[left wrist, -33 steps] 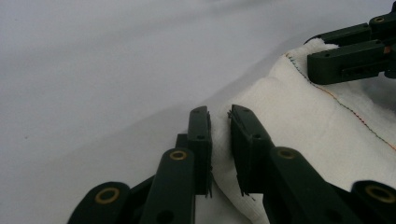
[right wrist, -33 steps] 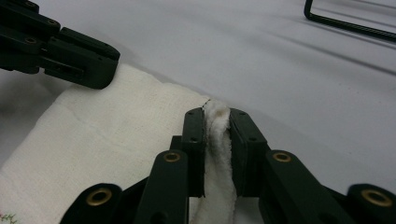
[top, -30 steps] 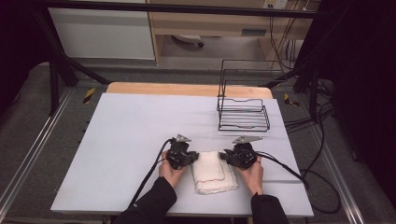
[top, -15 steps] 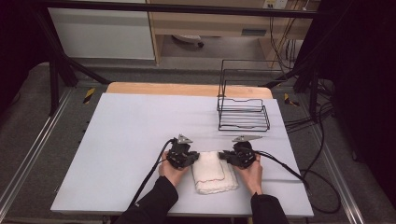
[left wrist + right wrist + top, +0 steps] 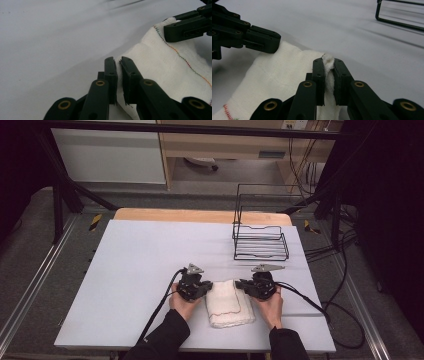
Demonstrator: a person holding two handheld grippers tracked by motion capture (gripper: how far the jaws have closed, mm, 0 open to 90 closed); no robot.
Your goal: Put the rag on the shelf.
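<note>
Cloth: a folded white cloth (image 5: 229, 303) is laid on the near part of the tabletop (image 5: 150, 260), between the two hands.
Left tongs: the left tongs (image 5: 118, 75) are pressed together on the cloth's left edge, and a thin bit of cloth is pinched between them.
Right tongs: the right tongs (image 5: 328, 75) have just been closing, and a bunched fold at the cloth's right edge is now squeezed tight between them.
Stitching: a line of coloured thread (image 5: 185, 60) is seen along one edge of the cloth.
Hands: the left hand (image 5: 184, 304) and the right hand (image 5: 270, 306) are rested on the tabletop, one at each side of the cloth.
Rack: a black wire rack (image 5: 260, 240) is stood farther back on the right, well apart from the cloth.
</note>
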